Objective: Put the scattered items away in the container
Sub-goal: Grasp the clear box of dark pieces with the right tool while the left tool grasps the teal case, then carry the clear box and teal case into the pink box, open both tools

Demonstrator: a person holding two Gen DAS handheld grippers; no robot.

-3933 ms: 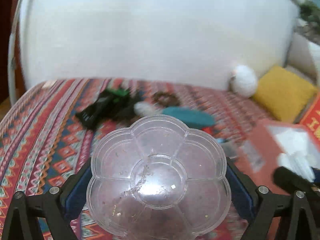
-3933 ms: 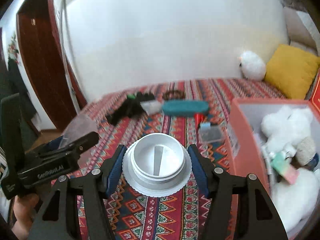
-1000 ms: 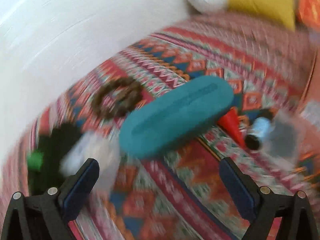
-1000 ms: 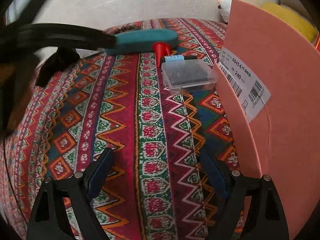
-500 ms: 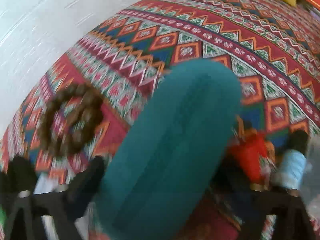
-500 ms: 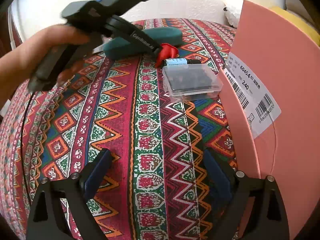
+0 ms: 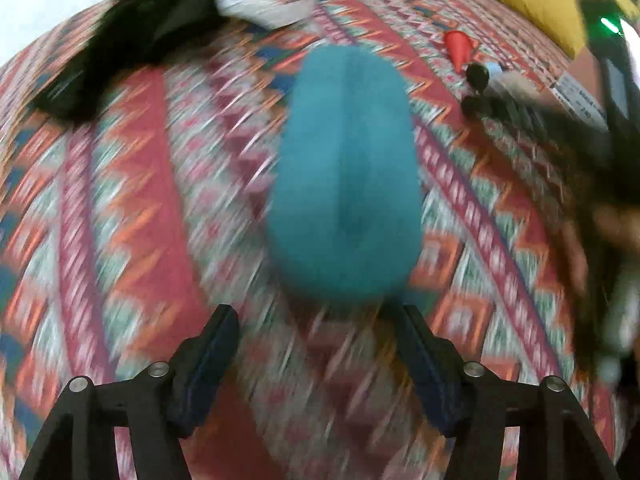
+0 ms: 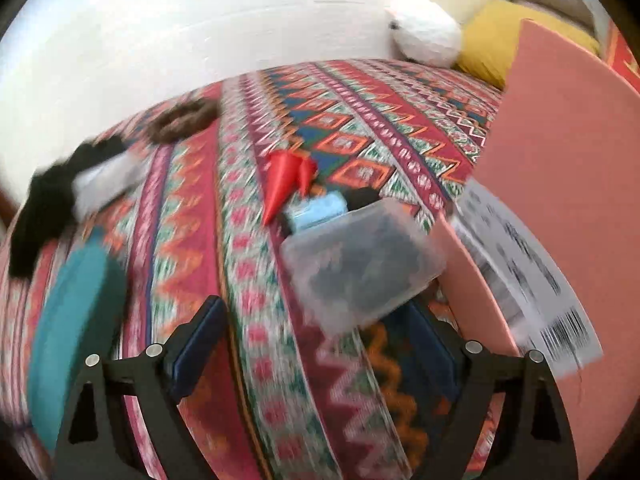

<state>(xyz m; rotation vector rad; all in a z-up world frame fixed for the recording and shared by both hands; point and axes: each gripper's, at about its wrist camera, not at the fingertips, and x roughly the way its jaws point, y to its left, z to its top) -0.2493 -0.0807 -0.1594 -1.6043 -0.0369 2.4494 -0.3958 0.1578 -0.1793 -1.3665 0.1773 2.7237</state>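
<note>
The left gripper (image 7: 316,332) grips the near end of a teal case (image 7: 346,172) above the patterned bedspread (image 7: 120,200). The right gripper (image 8: 316,328) is spread wide and empty, just short of a clear plastic box (image 8: 362,264) beside the pink bin (image 8: 560,168).

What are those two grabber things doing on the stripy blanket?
A person is tidying things into the pink box. The left gripper is at the near end of the teal case. The right gripper is open, reaching toward the clear plastic box. Whether the teal case is gripped is too blurry to tell.
</note>
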